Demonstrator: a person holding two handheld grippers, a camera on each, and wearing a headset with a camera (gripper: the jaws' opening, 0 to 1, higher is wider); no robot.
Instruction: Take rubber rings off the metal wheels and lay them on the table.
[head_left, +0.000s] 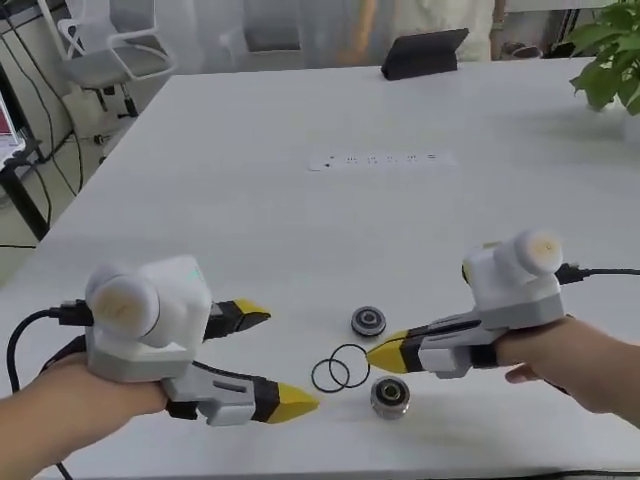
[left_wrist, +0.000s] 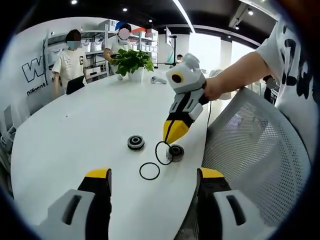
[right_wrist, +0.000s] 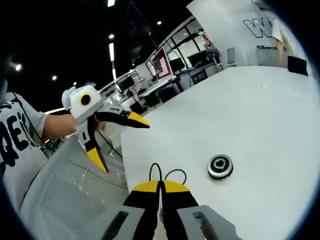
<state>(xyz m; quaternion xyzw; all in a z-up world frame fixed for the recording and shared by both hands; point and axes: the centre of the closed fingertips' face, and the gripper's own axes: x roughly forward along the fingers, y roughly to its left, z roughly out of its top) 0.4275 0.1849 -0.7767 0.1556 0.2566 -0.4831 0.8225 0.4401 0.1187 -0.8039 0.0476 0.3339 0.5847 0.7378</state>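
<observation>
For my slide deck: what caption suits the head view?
Right gripper pinches a ring beside two wheels; left gripper open.

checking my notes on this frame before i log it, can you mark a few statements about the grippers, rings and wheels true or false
1. Two round metal wheels rest on the white table. True.
2. The right gripper is shut on a thin black rubber ring. True.
3. The left gripper clamps one of the wheels. False: its jaws stand open and hold nothing.
4. No ring lies on the table yet. False: a second black rubber ring lies flat on it near the wheels.
5. A green leafy plant stands at the table's far right edge. True.
</observation>
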